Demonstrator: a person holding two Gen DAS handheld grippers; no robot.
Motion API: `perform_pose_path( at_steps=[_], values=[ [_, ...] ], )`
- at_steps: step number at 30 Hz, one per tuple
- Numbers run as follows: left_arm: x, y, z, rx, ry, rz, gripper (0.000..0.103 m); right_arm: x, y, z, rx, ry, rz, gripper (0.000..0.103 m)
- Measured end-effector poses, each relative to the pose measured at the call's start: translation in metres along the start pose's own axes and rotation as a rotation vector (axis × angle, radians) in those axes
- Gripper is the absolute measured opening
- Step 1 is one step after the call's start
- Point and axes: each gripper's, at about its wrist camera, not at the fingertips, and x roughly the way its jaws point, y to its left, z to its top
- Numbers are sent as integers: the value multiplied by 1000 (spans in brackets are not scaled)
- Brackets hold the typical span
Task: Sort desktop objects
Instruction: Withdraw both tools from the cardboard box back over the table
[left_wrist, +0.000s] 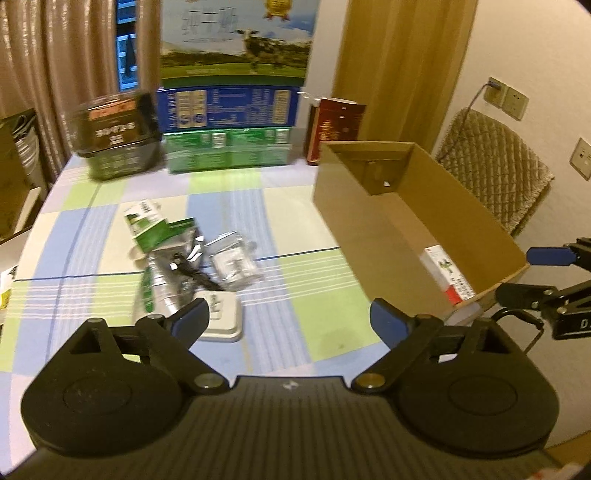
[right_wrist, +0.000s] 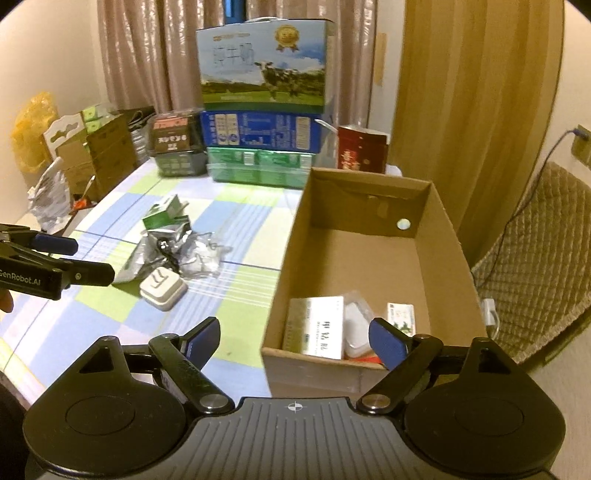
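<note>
A pile of small objects lies on the checked tablecloth: a green and white carton (left_wrist: 147, 225) (right_wrist: 164, 216), silver foil packets (left_wrist: 166, 280) (right_wrist: 168, 236), a clear plastic bag (left_wrist: 232, 264) (right_wrist: 205, 260) and a white flat case (left_wrist: 221, 317) (right_wrist: 162, 290). An open cardboard box (left_wrist: 373, 236) (right_wrist: 291, 258) stands to the right and holds a white medicine box (right_wrist: 316, 328), a small plastic container (right_wrist: 356, 326) and a small green-printed box (left_wrist: 447, 275) (right_wrist: 402, 317). My left gripper (left_wrist: 290, 321) (right_wrist: 66, 258) is open and empty, near the white case. My right gripper (right_wrist: 295, 339) (left_wrist: 532, 273) is open and empty over the box's near end.
Stacked milk cartons (right_wrist: 264, 107), a dark snack box (left_wrist: 118, 133) and a red box (right_wrist: 362, 149) line the table's far edge. Cardboard boxes and bags (right_wrist: 96, 155) stand left of the table. A quilted chair (right_wrist: 535, 258) stands to the right.
</note>
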Motion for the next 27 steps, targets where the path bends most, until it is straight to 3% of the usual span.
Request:
perform_pose_path(
  at_steps=[11,19,27],
  values=[
    [-21,47,-23,0,-14,97,101,1,21,4,-40,-5,16,94],
    [-32,83,-38,4,-2,170,102,9,47,13,-74,-12,57,101],
    [-34,115,-47,-22,14,205,102,21,81,23,-109,-18,120,101]
  ],
)
